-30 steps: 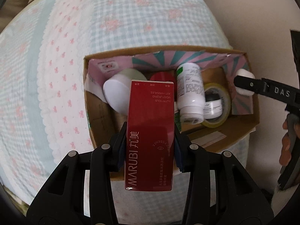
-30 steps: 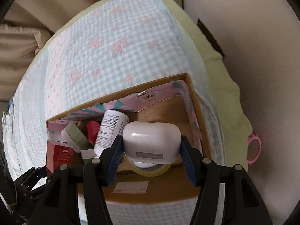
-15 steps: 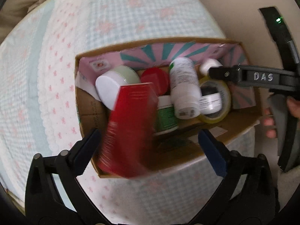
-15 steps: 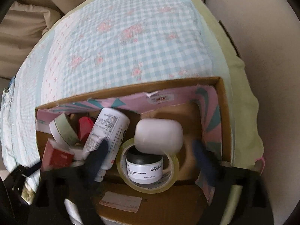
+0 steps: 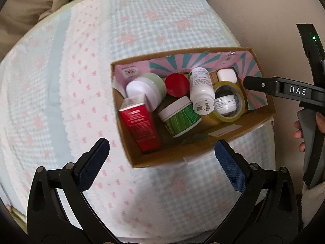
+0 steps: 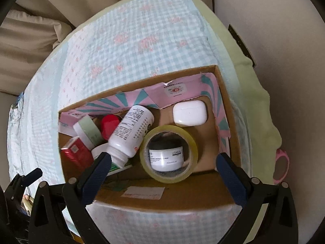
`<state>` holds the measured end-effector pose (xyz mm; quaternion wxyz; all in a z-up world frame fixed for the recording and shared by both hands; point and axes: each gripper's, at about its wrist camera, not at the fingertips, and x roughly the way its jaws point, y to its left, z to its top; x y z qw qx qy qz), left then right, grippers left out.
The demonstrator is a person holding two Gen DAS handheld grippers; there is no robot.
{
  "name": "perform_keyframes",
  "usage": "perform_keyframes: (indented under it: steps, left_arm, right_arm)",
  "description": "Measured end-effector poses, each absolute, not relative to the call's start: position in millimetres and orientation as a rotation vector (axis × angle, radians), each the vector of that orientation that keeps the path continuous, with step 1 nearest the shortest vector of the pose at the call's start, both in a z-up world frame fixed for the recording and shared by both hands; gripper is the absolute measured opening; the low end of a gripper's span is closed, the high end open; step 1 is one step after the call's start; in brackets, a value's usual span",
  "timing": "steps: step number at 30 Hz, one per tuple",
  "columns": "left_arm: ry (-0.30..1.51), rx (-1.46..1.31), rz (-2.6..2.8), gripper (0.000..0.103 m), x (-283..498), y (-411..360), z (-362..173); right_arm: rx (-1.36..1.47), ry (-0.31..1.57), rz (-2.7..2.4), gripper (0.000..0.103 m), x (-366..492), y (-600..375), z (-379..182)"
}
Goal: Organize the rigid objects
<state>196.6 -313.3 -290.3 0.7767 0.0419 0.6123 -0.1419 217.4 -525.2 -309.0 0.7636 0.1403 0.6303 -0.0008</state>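
A cardboard box (image 5: 182,158) (image 6: 162,201) with a pink and teal lining sits on the bed. Inside lie a red carton (image 5: 140,126) (image 6: 77,154) at the left end, a pale green jar (image 5: 148,89) (image 6: 87,130), a red lid (image 5: 176,85) (image 6: 109,125), a green-labelled tub (image 5: 179,117), a white bottle (image 5: 201,93) (image 6: 131,134), a tape roll (image 5: 228,101) (image 6: 168,154) ringing a small jar (image 6: 165,158), and a white earbud case (image 5: 226,76) (image 6: 190,112) at the right end. My left gripper (image 5: 162,156) is open above the box's near edge. My right gripper (image 6: 162,168) is open over the box, holding nothing.
The bed has a blue-checked quilt (image 5: 158,24) (image 6: 130,46) with pink flowers. A beige pillow (image 6: 26,40) lies at the far left. A pink ring (image 6: 281,168) hangs off the bed's right side. In the left wrist view the right gripper's finger (image 5: 274,86) reaches over the box's right end, a hand (image 5: 300,130) behind it.
Both grippers opened. The red carton dropped from the left one into the box's left end; the earbud case dropped from the right one into the far right corner. Both grippers drew back.
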Motion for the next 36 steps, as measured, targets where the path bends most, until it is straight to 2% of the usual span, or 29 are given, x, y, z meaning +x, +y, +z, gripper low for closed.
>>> perform_keyframes:
  steps: [8, 14, 25, 30, 36]
  left_arm:
    - [1.264, 0.025, -0.340, 0.103, 183, -283, -251]
    - [1.160, 0.021, -0.362, 0.103, 164, -258, -197]
    - [0.913, -0.066, -0.238, 0.103, 109, -141, -80]
    - [0.833, -0.072, -0.146, 0.103, 81, -96, -53]
    - [0.751, -0.096, -0.120, 0.103, 49, -71, -39]
  right_arm:
    - [0.287, 1.305, -0.042, 0.103, 202, -510, -269]
    - [0.274, 1.247, -0.057, 0.103, 175, -488, -227]
    - [0.188, 1.021, 0.005, 0.103, 118, -387, -95]
    - [0.128, 0.925, 0.038, 0.103, 96, -339, -52]
    - [0.038, 0.813, 0.038, 0.103, 68, -304, -28]
